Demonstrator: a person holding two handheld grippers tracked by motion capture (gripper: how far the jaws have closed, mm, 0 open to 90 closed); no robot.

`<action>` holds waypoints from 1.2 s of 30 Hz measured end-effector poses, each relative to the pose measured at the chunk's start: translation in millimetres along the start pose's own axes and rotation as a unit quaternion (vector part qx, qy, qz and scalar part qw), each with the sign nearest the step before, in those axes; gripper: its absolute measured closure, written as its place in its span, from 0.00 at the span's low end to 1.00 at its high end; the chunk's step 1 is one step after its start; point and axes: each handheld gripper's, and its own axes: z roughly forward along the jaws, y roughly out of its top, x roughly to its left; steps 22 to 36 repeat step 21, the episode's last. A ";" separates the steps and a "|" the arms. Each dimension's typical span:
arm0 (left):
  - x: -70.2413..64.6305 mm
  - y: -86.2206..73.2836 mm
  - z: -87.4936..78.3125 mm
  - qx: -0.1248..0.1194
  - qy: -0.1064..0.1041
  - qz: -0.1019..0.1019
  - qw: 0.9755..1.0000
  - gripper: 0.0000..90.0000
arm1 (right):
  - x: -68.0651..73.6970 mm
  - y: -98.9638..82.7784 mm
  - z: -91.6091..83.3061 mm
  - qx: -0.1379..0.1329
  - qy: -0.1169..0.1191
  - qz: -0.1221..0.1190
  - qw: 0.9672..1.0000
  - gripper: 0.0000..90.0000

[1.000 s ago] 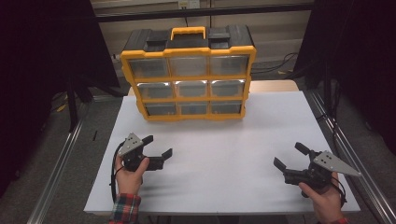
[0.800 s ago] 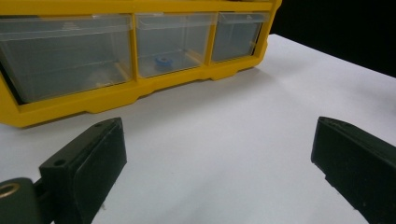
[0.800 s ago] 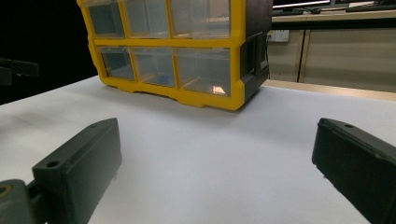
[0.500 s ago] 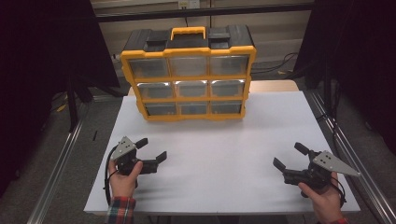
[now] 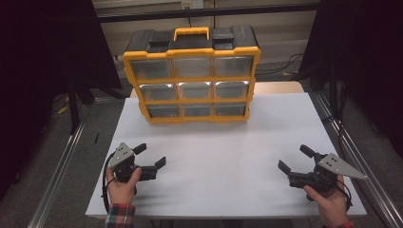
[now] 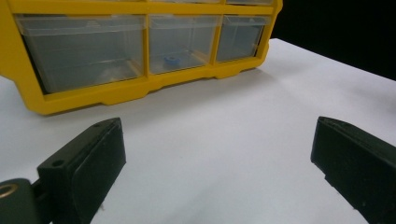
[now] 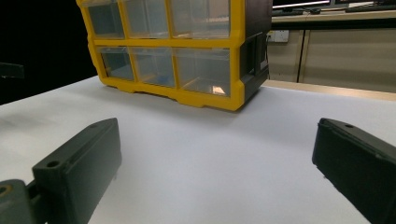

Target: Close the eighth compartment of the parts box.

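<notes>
Both grippers stood wide open, holding nothing: left gripper (image 5: 151,156) near-left on the table (image 5: 228,156), right gripper (image 5: 296,159) near-right. The organizer (image 5: 192,76) stood upright at the far centre, well apart from both. Prob. stiff plastic, bulky, w/ slick clear drawers (image 6: 180,42); best taken by drawer front or top handle (image 5: 191,33).

1. This looks like a lab or test bay set up for recording, not a home.
2. The white worktop (image 5: 228,156) sits in a frame of aluminium rails (image 5: 57,164), with black curtains (image 5: 43,71) hanging on both sides.
3. A black crossbar (image 5: 204,12) spans overhead, and a wall socket (image 5: 188,4) sits on the beige panel wall behind.
4. A cable (image 5: 285,64) trails over the grey floor at the back.
5. A yellow and black parts organiser (image 5: 192,76) with clear drawers stands on the worktop, workshop-style storage.
</notes>
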 end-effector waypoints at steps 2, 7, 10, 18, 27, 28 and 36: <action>0.4 -0.7 -1.4 -0.002 -0.001 0.000 1.000 0.04 | 0.0 0.1 -0.1 0.000 0.000 0.001 1.000 0.01; 0.5 -2.2 -4.3 0.000 0.003 -0.001 1.000 0.04 | 0.1 0.1 -0.3 -0.001 -0.001 0.001 1.000 0.01; 0.7 -2.7 -5.5 -0.005 0.004 -0.003 1.000 0.03 | 0.0 0.1 -0.4 -0.002 -0.002 0.000 1.000 0.01; 0.2 -5.1 -9.3 -0.001 0.005 0.002 1.000 0.03 | 0.0 0.0 -0.1 -0.001 -0.002 -0.001 1.000 0.01; 1.3 -5.3 -11.6 -0.004 0.002 0.006 1.000 0.03 | -0.1 0.1 -0.4 -0.002 -0.001 0.000 1.000 0.01; 1.3 -5.3 -11.6 -0.004 0.002 0.006 1.000 0.03 | -0.1 0.1 -0.4 -0.002 -0.001 0.000 1.000 0.01; 1.3 -5.3 -11.6 -0.004 0.002 0.006 1.000 0.03 | -0.1 0.1 -0.4 -0.002 -0.001 0.000 1.000 0.01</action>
